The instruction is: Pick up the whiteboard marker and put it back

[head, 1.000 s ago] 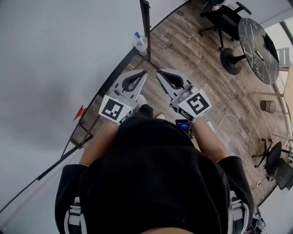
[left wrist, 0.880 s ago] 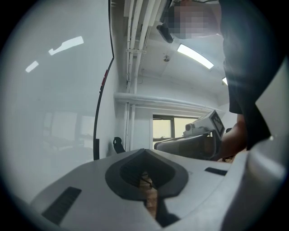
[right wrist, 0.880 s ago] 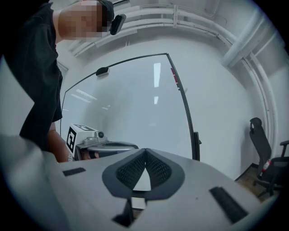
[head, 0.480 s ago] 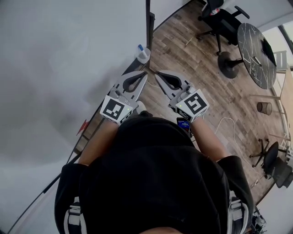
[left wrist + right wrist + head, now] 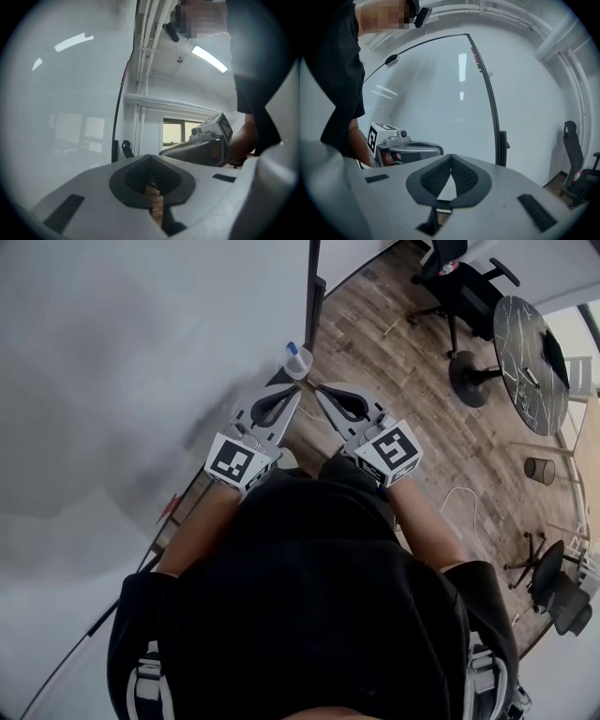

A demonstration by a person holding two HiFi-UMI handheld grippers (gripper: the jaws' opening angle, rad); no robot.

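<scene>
Head view shows the left hand-held gripper [image 5: 296,392] and the right hand-held gripper [image 5: 322,392] side by side in front of the person, their tips near each other and pointing toward the corner of the whiteboard [image 5: 141,352]. Just beyond the tips, what looks like the whiteboard marker [image 5: 292,348], blue-capped, stands in a small pale cup [image 5: 299,364] by the board's lower edge, above the wooden floor [image 5: 394,343].

In the left gripper view, the left hand-held gripper [image 5: 150,158] has its 2 jaws pressed together at the tips with nothing between them. The right gripper view shows the right hand-held gripper [image 5: 451,157] likewise pressed together and empty.

By my reading, the task has barely begun: the marker is untouched in its cup, neither gripper has spread to take it, and both the pick-up and the return remain to be done.
</scene>
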